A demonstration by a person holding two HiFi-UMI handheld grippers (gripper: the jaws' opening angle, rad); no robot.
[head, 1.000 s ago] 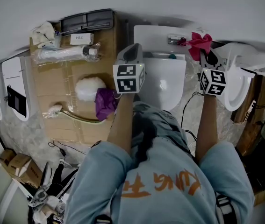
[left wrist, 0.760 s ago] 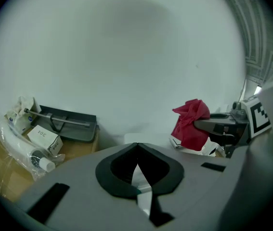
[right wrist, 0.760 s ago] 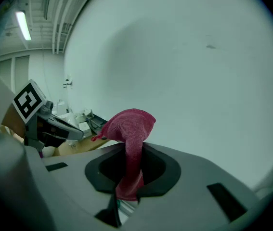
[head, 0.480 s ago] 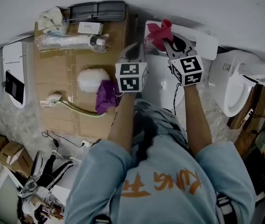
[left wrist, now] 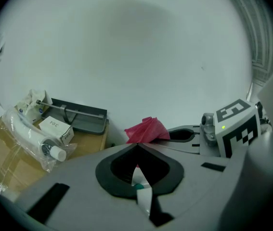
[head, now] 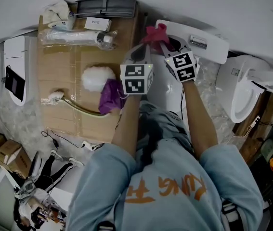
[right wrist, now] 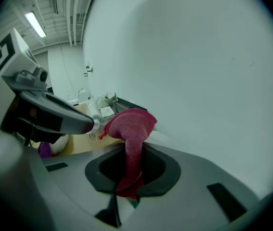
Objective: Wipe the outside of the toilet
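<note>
- The right gripper (right wrist: pixel 126 147) has its jaws clamped on a crimson knit cloth (right wrist: pixel 129 124). The cloth runs up between them and bunches into a wad just past the tips.
- In the head view, that wad (head: pixel 154 32) sits at the left end of the white ceramic toilet cistern (head: pixel 214 48), close to the pale wall. Whether it presses on the porcelain cannot be told.
- The cistern's long axis runs from the wad away to the person's right, past the chrome flush button (head: pixel 199 42). A wipe would likely travel that way, with the right gripper (head: pixel 167 44) already at the starting end.
- The left gripper (left wrist: pixel 137 146) has its jaws together and grips nothing. It hovers just beside the right one, on its left (head: pixel 136 56), above the toilet's side.
- Further left lies a brown cardboard sheet (head: pixel 59 124) with a crumpled purple rag (head: pixel 110 95) and a white fluffy pad (head: pixel 97 77), well apart from the cistern.
- Judgement: the wipe of the outside is barely begun.
</note>
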